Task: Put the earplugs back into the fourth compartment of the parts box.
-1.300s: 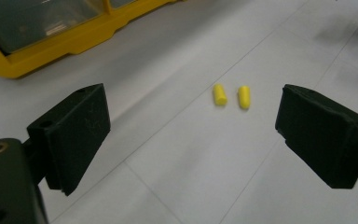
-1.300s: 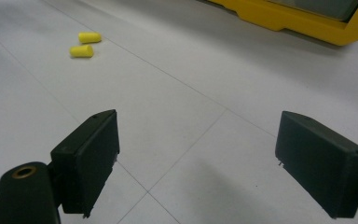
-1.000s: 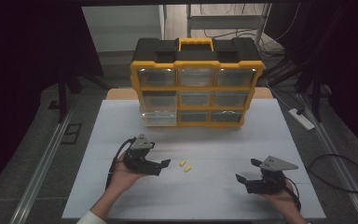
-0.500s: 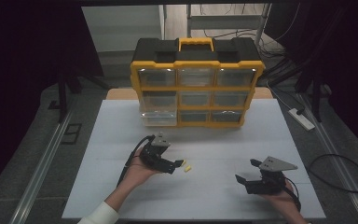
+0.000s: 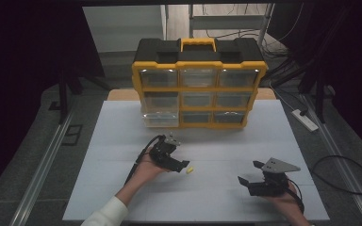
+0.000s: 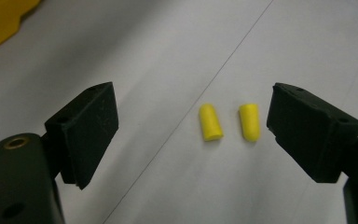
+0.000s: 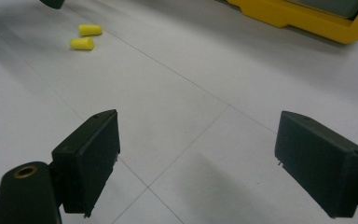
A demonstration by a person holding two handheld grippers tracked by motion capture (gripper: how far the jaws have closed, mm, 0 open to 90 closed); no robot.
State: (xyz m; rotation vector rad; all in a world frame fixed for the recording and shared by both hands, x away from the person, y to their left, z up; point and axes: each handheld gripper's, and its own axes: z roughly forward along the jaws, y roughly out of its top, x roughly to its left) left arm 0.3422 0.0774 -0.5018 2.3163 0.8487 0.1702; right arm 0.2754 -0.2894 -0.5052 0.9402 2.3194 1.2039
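Two small yellow foam earplugs [image 6: 211, 122] [image 6: 250, 122] lie side by side on the white table [image 5: 217, 141]. My left gripper [image 6: 193, 107] hangs low over them, open. Its jaws have just been closing a little, and both plugs lie in the gap, nearer the right jaw, touched by neither pad. In the high view the left gripper [image 5: 181, 165] sits at centre left, with one earplug [image 5: 189, 170] showing by its tip. My right gripper [image 5: 248, 172] rests near the front right, open with nothing between its fingers. The right gripper view [image 7: 203, 135] shows the plugs [image 7: 81, 44] far off.
A yellow and black organizer [image 5: 199, 82] with clear drawers stands at the back of the table. Its lower left drawer [image 5: 160, 117] is pulled out a little. Metal rails run along both table sides, and a power strip [image 5: 304, 120] lies off the right edge.
My left gripper has moved right and down to the two earplugs, and it now covers one of them in the high view. The right gripper has stayed still.
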